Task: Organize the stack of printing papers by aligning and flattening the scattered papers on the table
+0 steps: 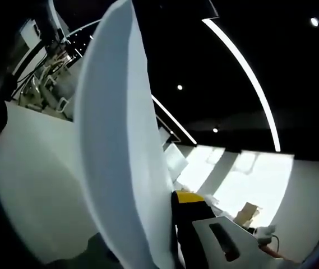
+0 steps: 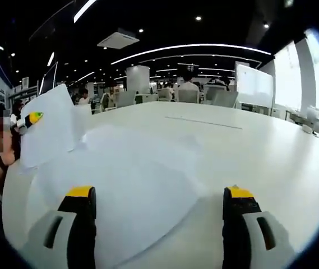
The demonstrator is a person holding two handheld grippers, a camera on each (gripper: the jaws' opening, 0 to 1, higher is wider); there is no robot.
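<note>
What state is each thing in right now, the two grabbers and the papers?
left gripper: shut on a raised sheet, lifted off the table.
raised sheet: held up, bowed into a curve.
right gripper: open, jaws wide apart above the loose papers, holding nothing.
loose papers: lying flat on the table, spread out, edges not lined up.
table: white, bare beyond the papers.

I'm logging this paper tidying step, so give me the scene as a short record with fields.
left gripper: shut on a lifted sheet
lifted sheet: white paper, raised off the table, bowed
right gripper: open, yellow-tipped fingers apart, low over the papers
loose papers: white sheets spread unevenly on the table
table: large, white
setting: open office with ceiling light strips
</note>
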